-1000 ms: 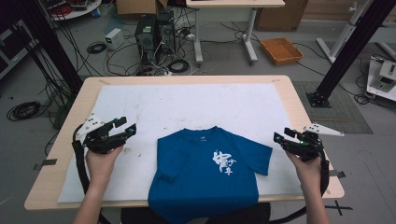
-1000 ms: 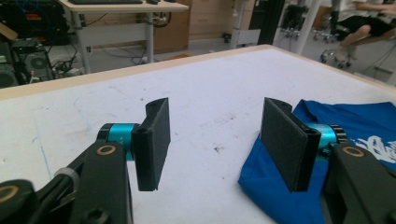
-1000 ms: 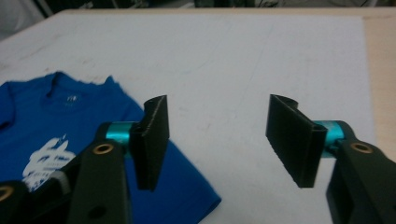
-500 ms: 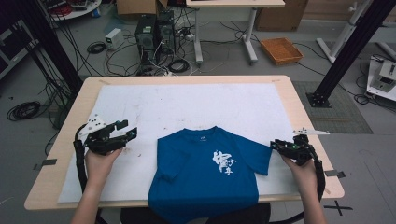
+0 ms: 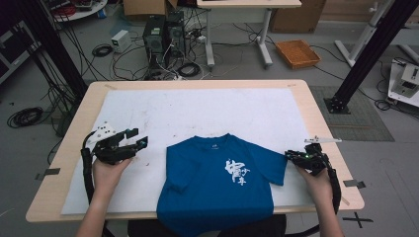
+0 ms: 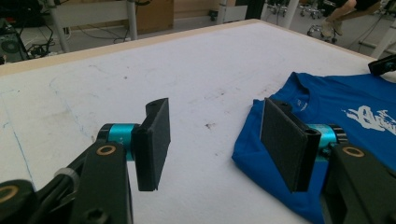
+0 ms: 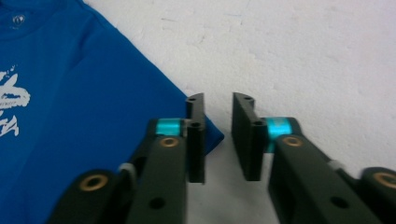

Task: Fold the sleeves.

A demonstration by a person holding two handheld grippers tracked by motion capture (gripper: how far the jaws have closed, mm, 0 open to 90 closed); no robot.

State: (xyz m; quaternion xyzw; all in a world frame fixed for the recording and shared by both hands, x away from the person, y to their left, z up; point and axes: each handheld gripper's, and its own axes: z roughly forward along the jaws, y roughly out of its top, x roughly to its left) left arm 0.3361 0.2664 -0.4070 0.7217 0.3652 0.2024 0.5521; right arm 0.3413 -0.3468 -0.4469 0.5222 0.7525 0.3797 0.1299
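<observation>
A blue T-shirt (image 5: 222, 177) with white print lies flat at the table's front edge, its hem hanging over. My left gripper (image 5: 138, 140) hovers open just left of the shirt's left sleeve (image 6: 261, 140), nothing between its pads (image 6: 154, 140). My right gripper (image 5: 291, 157) sits low at the right sleeve's tip (image 7: 210, 135). Its jaws have just been closing and stand narrow. The sleeve corner lies between them by the left pad (image 7: 196, 140), with a gap of white cover still showing.
A white cover (image 5: 197, 108) spreads over the wooden table (image 5: 197, 85). Behind the table on the floor are computer towers (image 5: 160, 32), cables and an orange tray (image 5: 296, 52). Black frame posts (image 5: 365, 54) stand at both sides.
My right gripper has come down and in toward the right sleeve's tip, and its jaws have narrowed from wide to a small gap. The left gripper has stayed put.
</observation>
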